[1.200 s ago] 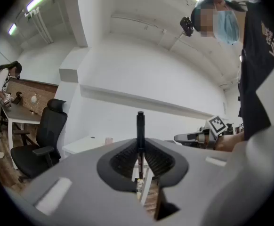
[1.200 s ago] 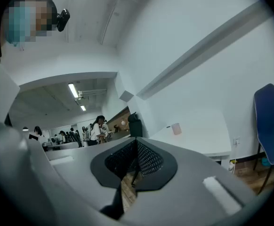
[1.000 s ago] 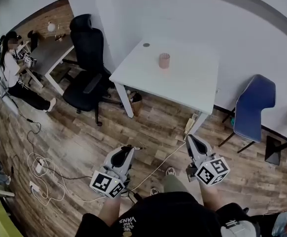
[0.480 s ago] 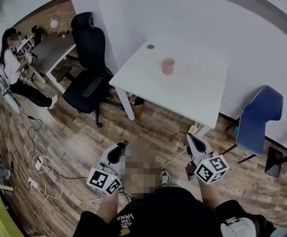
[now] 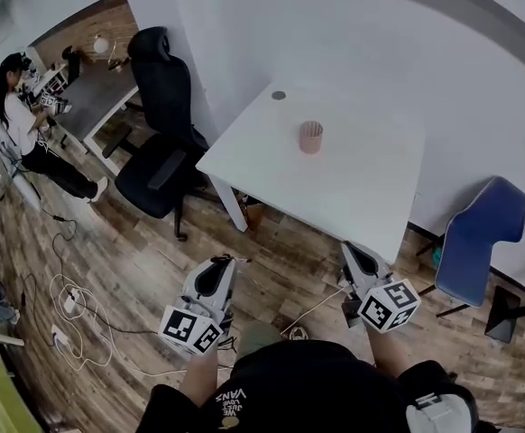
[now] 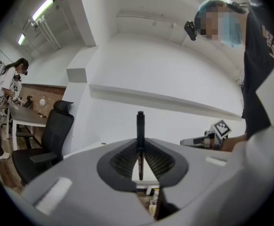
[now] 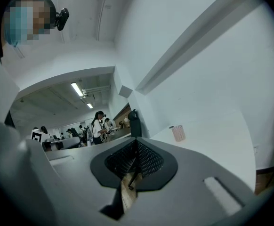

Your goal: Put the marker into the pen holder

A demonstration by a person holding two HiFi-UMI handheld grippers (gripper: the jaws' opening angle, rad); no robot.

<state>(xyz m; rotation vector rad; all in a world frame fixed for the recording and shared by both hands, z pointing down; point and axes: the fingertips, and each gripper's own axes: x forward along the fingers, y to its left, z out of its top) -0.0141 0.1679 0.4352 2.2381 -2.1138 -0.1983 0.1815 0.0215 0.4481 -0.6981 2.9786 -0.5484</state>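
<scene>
Holding the marker (image 6: 140, 140) upright between its pads, the left claw (image 6: 140, 150) is pinched narrow on the barrel, and the cap end stands clear above the jaws. In the head view this left claw (image 5: 221, 264) hangs over the wooden floor, short of the worktop (image 5: 362, 197). The right claw (image 7: 136, 147) looks closed, its pads meeting at the tips with nothing between them, though the wide lens makes that hard to tell. It too (image 5: 349, 251) is over the floor, just before the worktop's near edge.

Farther off, the pen holder (image 5: 311, 137) stands upright near the middle of the worktop, well apart from both claws. It also shows in the right gripper view (image 7: 177, 133).

So the pickup looks done and the carry is under way. What seems left is reaching over the worktop, lining the marker up above the holder's mouth and letting it drop in.

Against the earlier head views, the worktop and the holder sit lower in the picture and closer to the claws, and the blue chair (image 5: 474, 242) has slid toward the right edge. The person has closed in on the worktop. The grip on the marker looks unchanged.
</scene>
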